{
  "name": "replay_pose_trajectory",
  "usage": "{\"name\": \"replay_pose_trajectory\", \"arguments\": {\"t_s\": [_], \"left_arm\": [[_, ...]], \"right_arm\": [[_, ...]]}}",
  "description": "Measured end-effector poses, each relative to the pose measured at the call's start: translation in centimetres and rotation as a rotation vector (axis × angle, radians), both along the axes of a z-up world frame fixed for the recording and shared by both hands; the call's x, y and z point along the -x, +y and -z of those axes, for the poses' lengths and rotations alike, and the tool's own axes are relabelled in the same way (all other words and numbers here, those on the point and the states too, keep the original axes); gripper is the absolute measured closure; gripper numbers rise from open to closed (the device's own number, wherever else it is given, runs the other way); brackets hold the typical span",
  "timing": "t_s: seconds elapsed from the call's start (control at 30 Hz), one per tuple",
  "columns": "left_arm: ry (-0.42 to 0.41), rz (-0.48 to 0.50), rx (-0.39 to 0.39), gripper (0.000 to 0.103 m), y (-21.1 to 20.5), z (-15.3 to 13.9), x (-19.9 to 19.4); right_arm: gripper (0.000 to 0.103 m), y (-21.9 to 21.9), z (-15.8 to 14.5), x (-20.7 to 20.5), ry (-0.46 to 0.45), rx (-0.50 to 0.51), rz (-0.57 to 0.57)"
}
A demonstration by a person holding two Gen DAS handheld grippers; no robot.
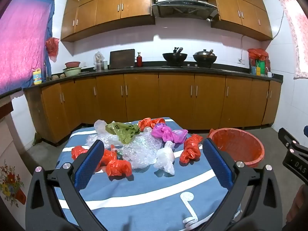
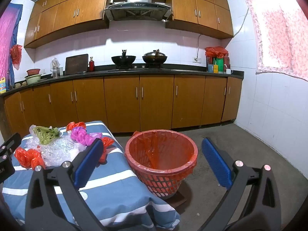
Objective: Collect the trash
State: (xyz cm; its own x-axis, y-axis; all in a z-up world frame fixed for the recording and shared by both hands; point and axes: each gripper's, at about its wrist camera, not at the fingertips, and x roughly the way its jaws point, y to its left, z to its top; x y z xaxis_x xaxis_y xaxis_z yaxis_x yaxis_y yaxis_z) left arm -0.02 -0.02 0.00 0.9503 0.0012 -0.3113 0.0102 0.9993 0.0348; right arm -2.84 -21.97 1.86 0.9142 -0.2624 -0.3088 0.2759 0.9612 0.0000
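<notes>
Trash bags [image 1: 134,146] lie scattered on blue striped cloth [image 1: 146,190], just ahead of left gripper [image 1: 153,160]. Left gripper fingers spread wide, nothing between them. Nearest ahead: orange bag [image 1: 119,167], white bag [image 1: 166,157], bubble wrap [image 1: 140,150]; farther: green bag [image 1: 124,131], magenta bag [image 1: 167,132]. Right gripper [image 2: 153,160] fingers also spread, empty, red-lined basket [image 2: 161,154] on floor directly ahead, table to its left.

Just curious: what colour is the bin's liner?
Red-orange liner, clearest in the right wrist view.
</notes>
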Motion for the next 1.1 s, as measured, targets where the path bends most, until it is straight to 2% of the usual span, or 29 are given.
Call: {"name": "replay_pose_trajectory", "arguments": {"t_s": [1.1], "left_arm": [[0.009, 0.004, 0.006, 0.002, -0.64, 0.43, -0.14]], "right_arm": [[0.004, -0.5, 0.28, -0.01, 0.005, -0.015, 0.002]]}}
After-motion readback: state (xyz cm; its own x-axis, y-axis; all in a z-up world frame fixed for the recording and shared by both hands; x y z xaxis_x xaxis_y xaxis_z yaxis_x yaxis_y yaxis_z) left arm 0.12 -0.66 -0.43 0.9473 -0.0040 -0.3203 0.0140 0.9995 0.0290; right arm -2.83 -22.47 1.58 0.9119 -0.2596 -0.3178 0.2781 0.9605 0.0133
